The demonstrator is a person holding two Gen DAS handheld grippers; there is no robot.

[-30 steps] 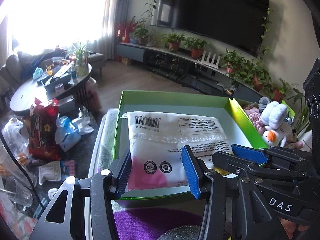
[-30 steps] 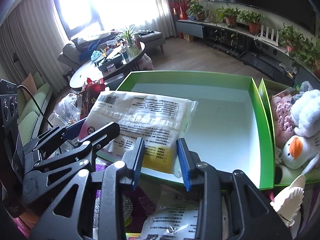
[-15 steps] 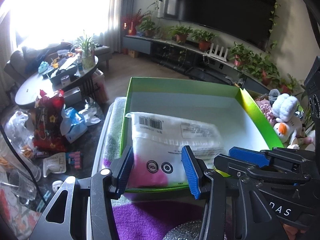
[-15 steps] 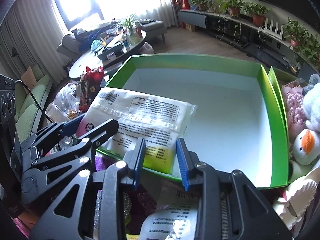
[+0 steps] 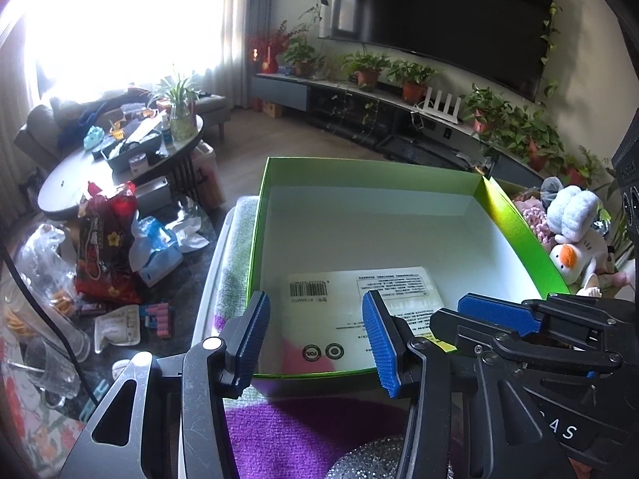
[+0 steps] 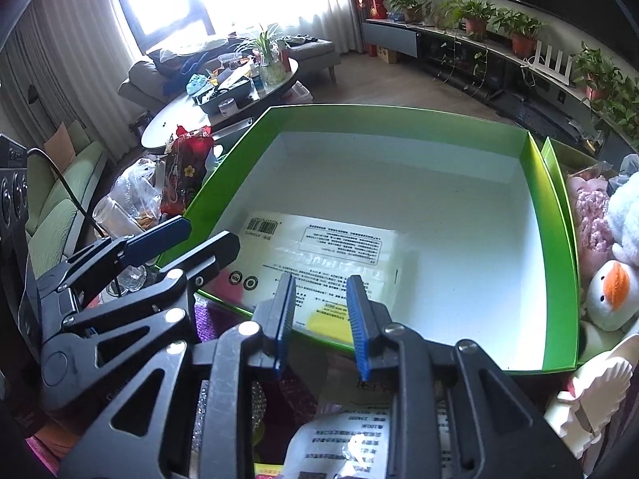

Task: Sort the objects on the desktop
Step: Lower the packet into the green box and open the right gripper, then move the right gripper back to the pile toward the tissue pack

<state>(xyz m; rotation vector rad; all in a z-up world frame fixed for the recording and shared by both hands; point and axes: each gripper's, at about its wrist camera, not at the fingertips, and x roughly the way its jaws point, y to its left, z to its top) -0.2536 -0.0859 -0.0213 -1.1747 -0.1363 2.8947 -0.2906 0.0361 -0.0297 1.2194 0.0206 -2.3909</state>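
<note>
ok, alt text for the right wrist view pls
A white printed packet lies flat in the near left corner of an open green box, free of both tongs. The right tongs hover at the box's near rim, closing on nothing; the left tongs sit alongside.

white packet (image 5: 359, 307) in green box (image 5: 515, 219), empty left claw (image 5: 315, 331)

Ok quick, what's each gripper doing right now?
Left gripper: jaws apart, holding nothing; the printed packet lies in the green box.
Right gripper: jaws closing, nothing between them.
</note>
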